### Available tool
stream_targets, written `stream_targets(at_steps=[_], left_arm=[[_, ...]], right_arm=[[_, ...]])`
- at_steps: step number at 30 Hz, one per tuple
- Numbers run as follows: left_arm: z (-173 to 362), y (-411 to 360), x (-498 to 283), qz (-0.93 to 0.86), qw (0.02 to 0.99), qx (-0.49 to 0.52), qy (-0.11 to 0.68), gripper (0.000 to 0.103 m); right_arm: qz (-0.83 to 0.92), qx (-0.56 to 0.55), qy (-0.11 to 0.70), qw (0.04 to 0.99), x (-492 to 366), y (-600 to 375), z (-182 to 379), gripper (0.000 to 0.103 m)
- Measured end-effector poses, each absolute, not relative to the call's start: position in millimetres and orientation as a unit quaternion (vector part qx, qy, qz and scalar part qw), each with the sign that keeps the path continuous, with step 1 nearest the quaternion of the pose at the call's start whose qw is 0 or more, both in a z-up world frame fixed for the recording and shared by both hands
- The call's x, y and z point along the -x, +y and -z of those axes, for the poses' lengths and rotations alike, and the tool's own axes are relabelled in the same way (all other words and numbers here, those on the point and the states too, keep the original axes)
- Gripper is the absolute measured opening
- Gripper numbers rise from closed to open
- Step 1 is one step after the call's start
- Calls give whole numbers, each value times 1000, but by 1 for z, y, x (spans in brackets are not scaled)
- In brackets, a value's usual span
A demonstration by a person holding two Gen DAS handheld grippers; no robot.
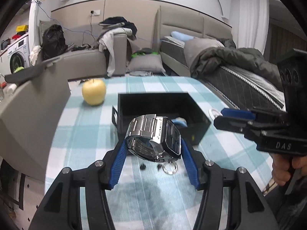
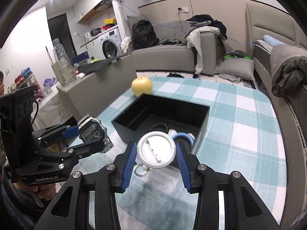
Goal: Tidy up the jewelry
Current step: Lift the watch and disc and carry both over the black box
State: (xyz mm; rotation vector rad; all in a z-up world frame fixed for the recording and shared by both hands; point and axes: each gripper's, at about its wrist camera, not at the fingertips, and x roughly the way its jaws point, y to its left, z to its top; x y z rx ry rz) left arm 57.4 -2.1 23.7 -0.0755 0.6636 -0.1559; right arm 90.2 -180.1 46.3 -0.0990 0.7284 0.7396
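Observation:
My left gripper (image 1: 153, 143) is shut on a silver metal digital watch (image 1: 153, 136) and holds it above the checked cloth, just in front of an open black box (image 1: 199, 132). It also shows in the right wrist view (image 2: 92, 132). My right gripper (image 2: 156, 149) is shut on a round white pin badge (image 2: 156, 149), its back and pin facing me, held near the box's front edge (image 2: 122, 128). Inside the box lie a dark beaded bracelet (image 2: 158, 126) and a blue band (image 2: 182, 136). A clear ring (image 1: 169, 167) and small dark studs (image 1: 143, 166) lie on the cloth.
A yellow apple (image 1: 94, 91) stands on the blue-and-white checked tablecloth (image 1: 86, 134) behind the box to the left. A grey sofa arm (image 1: 28, 115) is close on the left, a bed (image 1: 239, 76) on the right.

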Motion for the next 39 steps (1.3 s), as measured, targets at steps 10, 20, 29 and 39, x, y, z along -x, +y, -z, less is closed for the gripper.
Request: stream_targets(at_steps=[10, 20, 29, 39], left_arm=[[-47, 6, -80, 70, 953, 40, 294, 51], [-48, 5, -117, 70, 961, 33, 266, 51], [-12, 7, -134, 56, 953, 44, 296, 51], [-1, 8, -136, 36, 951, 50, 304, 51]], right_arm=[[-363, 43, 319, 874, -110, -175, -69, 41], [-354, 28, 316, 880, -144, -176, -72, 41], [-340, 15, 348, 874, -168, -175, -51, 41], [-337, 33, 384, 859, -179, -153, -28, 41]])
